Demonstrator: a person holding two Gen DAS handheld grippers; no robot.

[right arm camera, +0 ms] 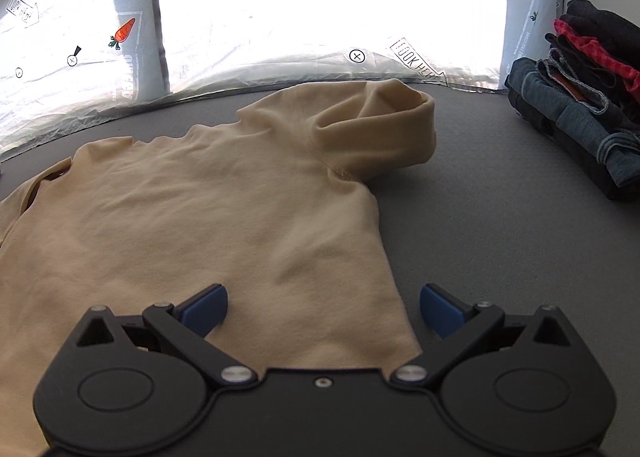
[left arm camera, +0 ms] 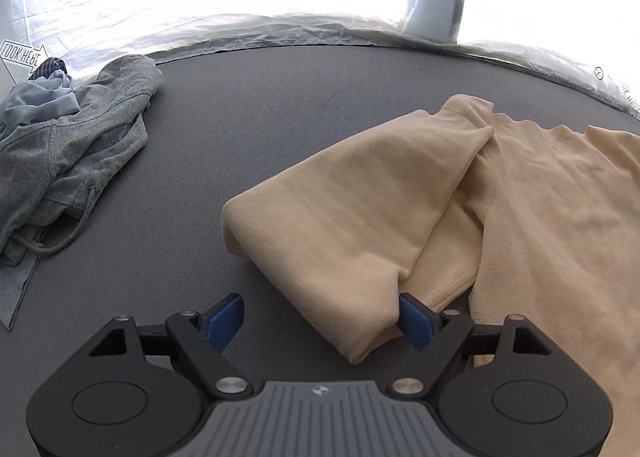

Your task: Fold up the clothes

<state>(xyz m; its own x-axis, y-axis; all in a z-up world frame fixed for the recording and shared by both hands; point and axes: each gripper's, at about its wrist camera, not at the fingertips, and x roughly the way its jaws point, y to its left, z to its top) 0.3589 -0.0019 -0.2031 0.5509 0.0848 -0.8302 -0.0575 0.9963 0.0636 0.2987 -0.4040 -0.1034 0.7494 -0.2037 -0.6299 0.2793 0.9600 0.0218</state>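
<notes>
Beige shirt (right arm camera: 192, 201) lies flat on grey surface (right arm camera: 480, 217), centre-left of right wrist frame, sleeve (left arm camera: 340, 209) folded inward, cuff bunched. Left claw (left arm camera: 320, 321) wide, sleeve end between pads, unpinched. Right claw (right arm camera: 324, 309) wide over hem edge, gripping nothing.

A shirt (right arm camera: 208, 209) lies spread on the table (right arm camera: 480, 241). Folded stack (right arm camera: 580, 105) sits at its right (far edge); crumpled garments (left arm camera: 68, 145) lie well apart, at its left.
</notes>
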